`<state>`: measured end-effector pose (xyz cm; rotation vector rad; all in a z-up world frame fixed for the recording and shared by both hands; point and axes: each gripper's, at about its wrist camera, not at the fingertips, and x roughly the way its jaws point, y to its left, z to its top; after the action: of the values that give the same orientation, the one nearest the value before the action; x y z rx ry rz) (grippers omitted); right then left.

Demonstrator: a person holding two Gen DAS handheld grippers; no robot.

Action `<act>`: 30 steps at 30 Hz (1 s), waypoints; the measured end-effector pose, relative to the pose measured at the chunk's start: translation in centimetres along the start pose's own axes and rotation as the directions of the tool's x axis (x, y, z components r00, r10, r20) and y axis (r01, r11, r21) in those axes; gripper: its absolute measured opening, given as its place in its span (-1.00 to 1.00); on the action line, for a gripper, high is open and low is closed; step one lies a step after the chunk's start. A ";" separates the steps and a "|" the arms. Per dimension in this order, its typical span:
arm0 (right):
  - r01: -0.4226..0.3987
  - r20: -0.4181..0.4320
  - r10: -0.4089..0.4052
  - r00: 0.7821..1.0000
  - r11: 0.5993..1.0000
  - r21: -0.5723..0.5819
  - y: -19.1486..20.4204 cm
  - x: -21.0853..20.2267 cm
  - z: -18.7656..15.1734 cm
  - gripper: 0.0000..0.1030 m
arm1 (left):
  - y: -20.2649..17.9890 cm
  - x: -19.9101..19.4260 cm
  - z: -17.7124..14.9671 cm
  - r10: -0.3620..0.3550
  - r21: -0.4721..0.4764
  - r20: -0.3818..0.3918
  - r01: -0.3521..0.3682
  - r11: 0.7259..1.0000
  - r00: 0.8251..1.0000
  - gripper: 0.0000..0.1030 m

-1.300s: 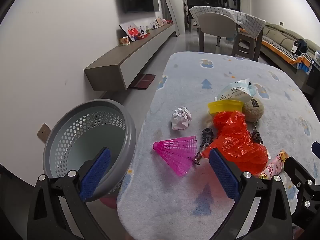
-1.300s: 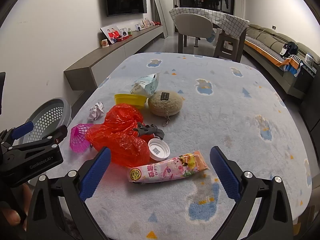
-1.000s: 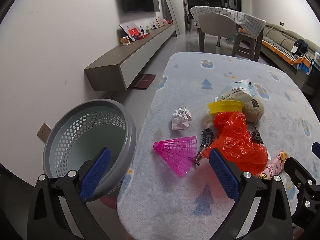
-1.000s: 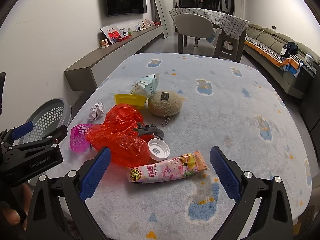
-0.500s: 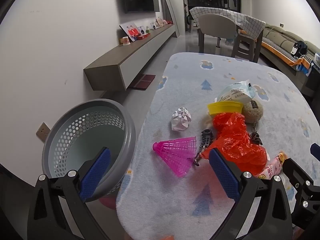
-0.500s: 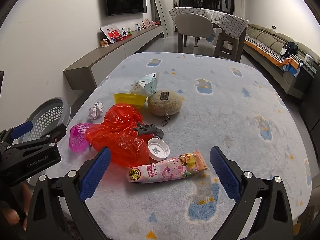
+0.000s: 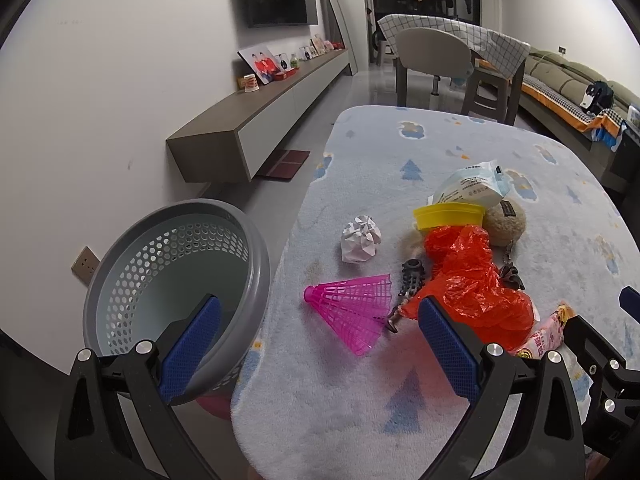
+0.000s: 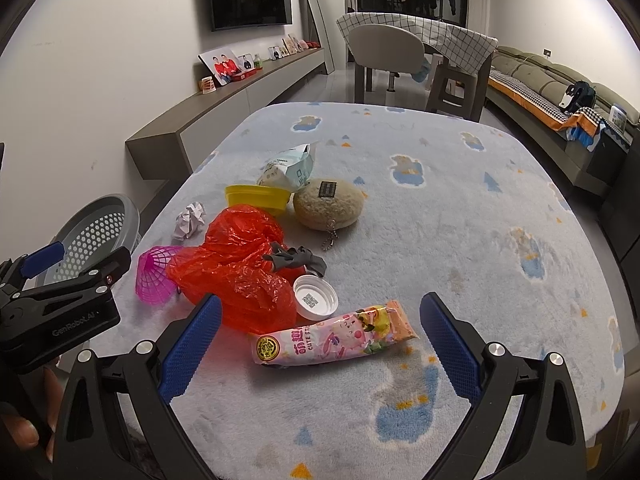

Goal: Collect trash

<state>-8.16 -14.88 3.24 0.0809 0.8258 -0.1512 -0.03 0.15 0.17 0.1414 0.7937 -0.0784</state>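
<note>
Trash lies on a pale blue cloth-covered table (image 8: 460, 208): a red plastic bag (image 8: 236, 264) (image 7: 476, 280), a pink snack wrapper (image 8: 332, 340), a white bottle cap (image 8: 315, 295), a crumpled paper ball (image 7: 360, 239) (image 8: 190, 219), a pink shuttlecock (image 7: 352, 308) and a white-blue packet (image 7: 472, 189). A grey perforated basket (image 7: 168, 272) stands on the floor left of the table. My left gripper (image 7: 318, 344) is open and empty, hovering near the shuttlecock. My right gripper (image 8: 320, 344) is open and empty, just short of the snack wrapper.
A yellow bowl (image 8: 256, 197), a beige plush pouch with a chain (image 8: 328, 204), a grey glove-like scrap (image 8: 296, 260) and a black spiky piece (image 7: 410, 278) lie among the trash. A low wall cabinet (image 7: 256, 120), a chair (image 8: 384, 56) and a sofa (image 8: 552, 88) stand beyond.
Almost nothing has changed. The left view has drifted very slightly; both grippers stay open and empty and no object has moved.
</note>
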 end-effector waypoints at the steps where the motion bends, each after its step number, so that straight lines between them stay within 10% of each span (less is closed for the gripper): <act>1: 0.000 0.001 0.000 1.000 1.000 0.000 0.0 -0.1 0.0 0.84 | 0.0 0.0 0.0 0.000 0.000 0.001 0.000 1.000 1.000 0.88; 30: 0.009 -0.008 -0.009 1.000 1.000 -0.004 -0.2 0.5 -0.1 0.84 | 0.0 -0.1 -0.1 -0.003 0.002 0.007 0.003 1.000 1.000 0.88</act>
<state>-7.95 -15.11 2.81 0.0738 0.8351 -0.1577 -0.11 0.16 0.18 0.1416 0.7867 -0.0820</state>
